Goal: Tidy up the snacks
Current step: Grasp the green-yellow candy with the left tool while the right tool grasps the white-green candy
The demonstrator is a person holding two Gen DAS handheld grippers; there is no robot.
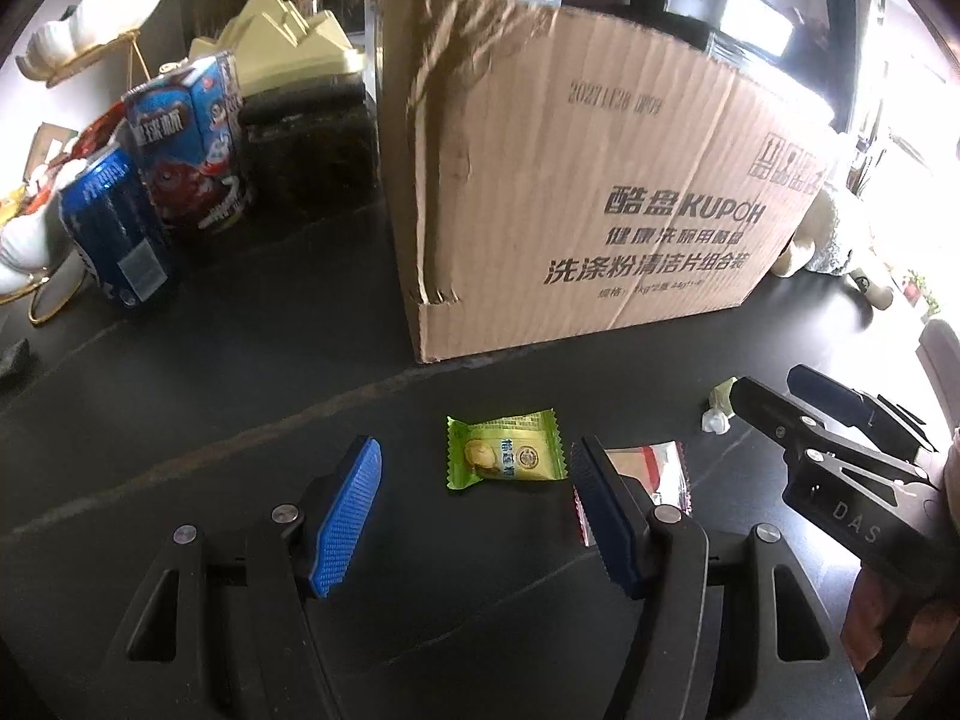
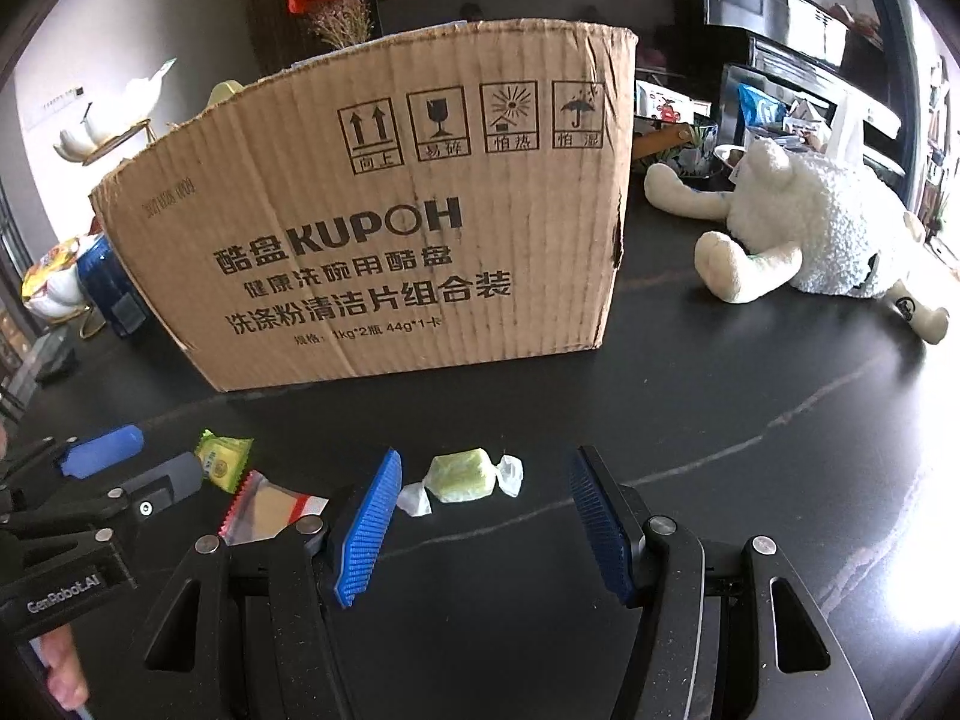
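While the left gripper (image 1: 474, 516) gapes wide at the green packet (image 1: 506, 451), the right gripper (image 2: 483, 522), also spread, has the twist-wrapped candy (image 2: 463, 476) lying crosswise dead ahead on the table (image 2: 750, 396).

both views are taken low over a dark table (image 1: 180, 396), looking forward along each gripper's fingers toward a cardboard box (image 1: 576, 192) standing near ahead. the left wrist view is set further left, so the box's left corner and the cans (image 1: 120, 228) beside it are seen. the right wrist view is set further right, taking in a plush toy (image 2: 804, 228). shared by both are the box, the green packet (image 1: 507, 450), the red-edged packet (image 2: 270, 504), and the twisted candy (image 2: 465, 476); each gripper is caught at the other view's edge.
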